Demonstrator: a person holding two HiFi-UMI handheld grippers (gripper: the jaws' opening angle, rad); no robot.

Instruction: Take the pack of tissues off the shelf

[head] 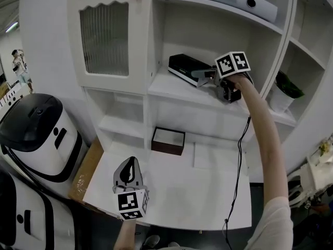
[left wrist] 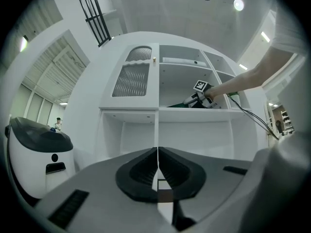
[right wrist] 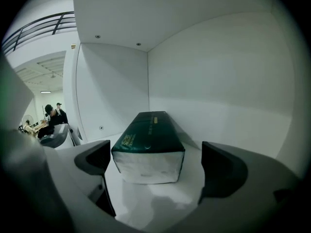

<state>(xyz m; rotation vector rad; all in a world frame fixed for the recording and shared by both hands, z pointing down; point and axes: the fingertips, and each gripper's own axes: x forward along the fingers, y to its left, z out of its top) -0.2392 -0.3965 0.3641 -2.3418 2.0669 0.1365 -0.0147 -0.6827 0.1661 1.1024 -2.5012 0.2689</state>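
Observation:
A dark green pack of tissues (head: 186,67) lies on the white shelf (head: 171,89) inside the cabinet's open bay. My right gripper (head: 204,76) is reached into that bay, open, its tips at the pack's near end. In the right gripper view the pack (right wrist: 148,144) lies end-on just ahead of the right gripper (right wrist: 154,165), its near end between the two spread jaws, which do not touch it. My left gripper (head: 129,175) hangs low over the white counter (head: 208,191), shut and holding nothing; the left gripper (left wrist: 157,166) shows its jaws pressed together.
A dark shallow box (head: 168,140) sits at the back of the counter. A closed cabinet door (head: 105,31) stands left of the bay. A potted plant (head: 285,90) occupies the right-hand shelf. A black-and-white machine (head: 37,135) stands on the floor at left.

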